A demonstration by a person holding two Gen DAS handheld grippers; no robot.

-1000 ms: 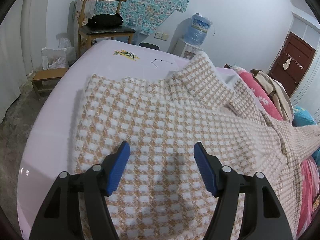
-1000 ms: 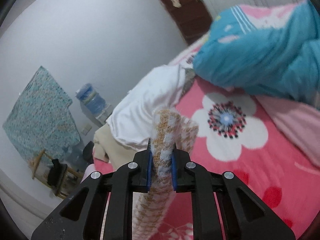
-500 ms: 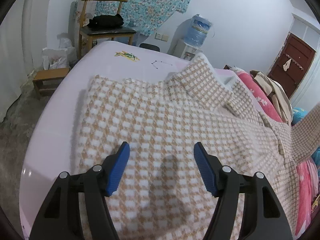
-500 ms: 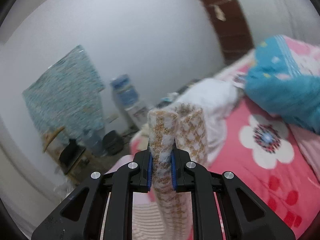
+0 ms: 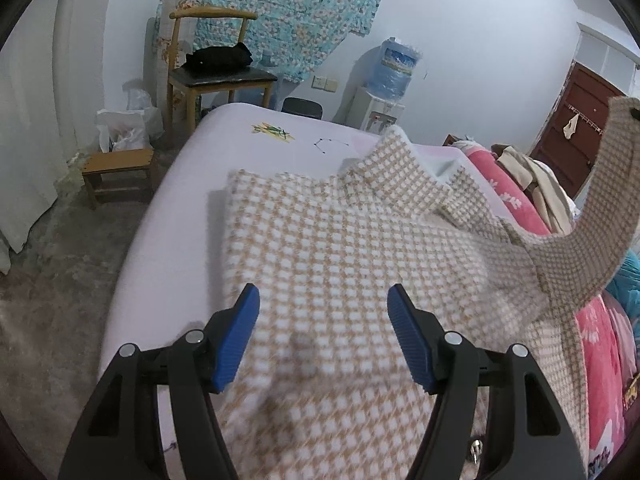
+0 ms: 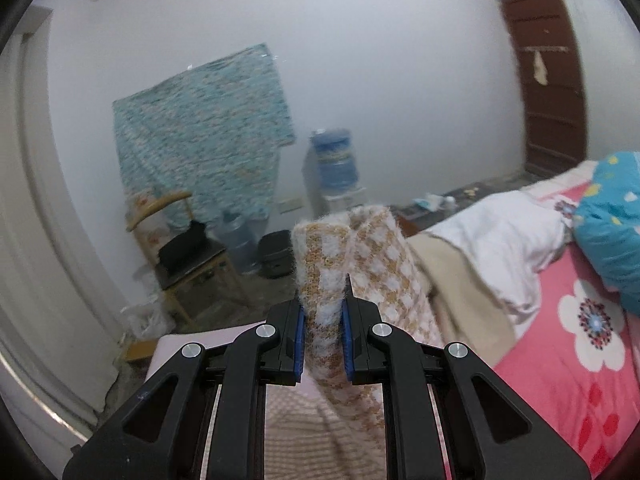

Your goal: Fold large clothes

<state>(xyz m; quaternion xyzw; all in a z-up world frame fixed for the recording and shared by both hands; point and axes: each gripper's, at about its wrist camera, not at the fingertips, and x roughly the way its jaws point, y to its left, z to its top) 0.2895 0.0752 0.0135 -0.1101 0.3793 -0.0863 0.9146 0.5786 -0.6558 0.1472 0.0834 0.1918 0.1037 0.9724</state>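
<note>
On the bed [image 5: 168, 216], a checked sweater [image 5: 320, 248] lies spread, its sleeve [image 5: 592, 216] lifted.
Right hand-held gripper [image 6: 323, 344] pinches that sleeve; left hand-held gripper [image 5: 323, 336] hovers wide, empty, over the body, sleeve rising to its right.

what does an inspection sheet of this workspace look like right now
surface: bed with pale pink sheet, bare at its far end
job's things: tan-and-white checked garment spread flat, one sleeve lifted on the right
clutter: pile of clothes and pink floral blanket beside the garment
grippers: left tool open above the garment, gripping nothing; right tool shut on the sleeve end
cables: nothing seen
surroundings: wooden chair with black bag, small stool, water dispenser, floral cloth on wall, brown door
</note>
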